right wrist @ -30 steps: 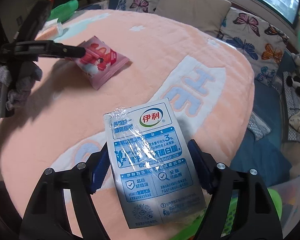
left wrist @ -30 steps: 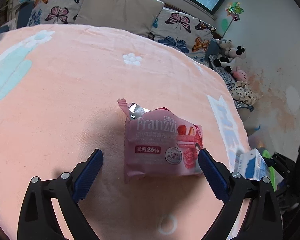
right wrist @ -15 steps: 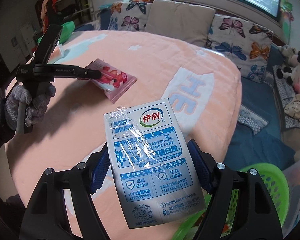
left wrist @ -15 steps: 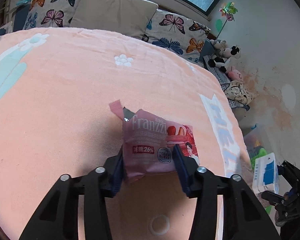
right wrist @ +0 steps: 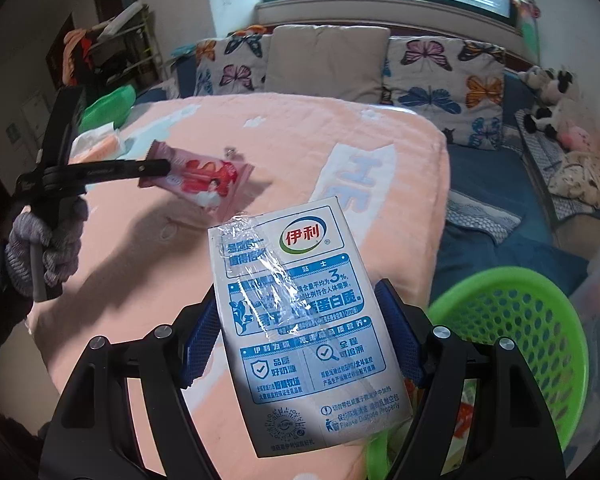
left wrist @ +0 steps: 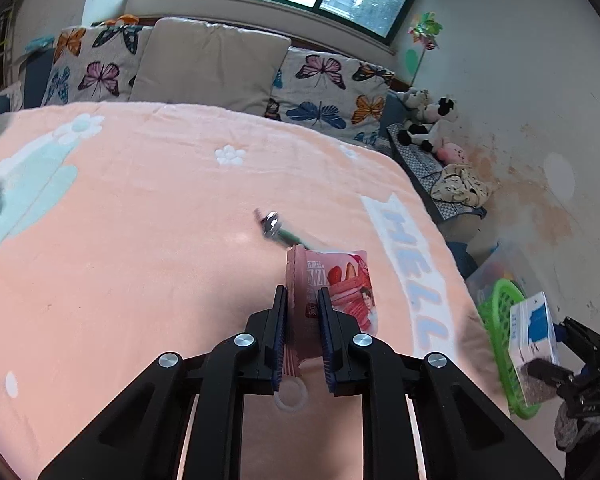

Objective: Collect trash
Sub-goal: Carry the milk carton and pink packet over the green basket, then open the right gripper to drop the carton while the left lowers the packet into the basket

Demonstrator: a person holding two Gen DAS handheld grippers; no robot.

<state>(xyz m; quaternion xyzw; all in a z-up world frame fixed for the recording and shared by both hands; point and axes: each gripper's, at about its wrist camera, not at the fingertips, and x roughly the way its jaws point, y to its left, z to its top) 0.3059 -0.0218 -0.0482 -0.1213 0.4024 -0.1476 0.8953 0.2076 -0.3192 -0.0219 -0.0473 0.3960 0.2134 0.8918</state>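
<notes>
Both grippers loaded, green basket just right of the right gripper

Left gripper, wide apart a second ago, has just closed its jaws on the pink snack wrapper, now off the blanket. Right gripper stays half-open, clamped on the milk carton. Best approach: keep both squeezes firm, swing right, and release only once over the basket.

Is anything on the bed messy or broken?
Yes. The pink snack wrapper is squashed between the left gripper's closing jaws, its torn silver end sticking out. A small torn-off foil scrap lies alone on the orange blanket.
</notes>
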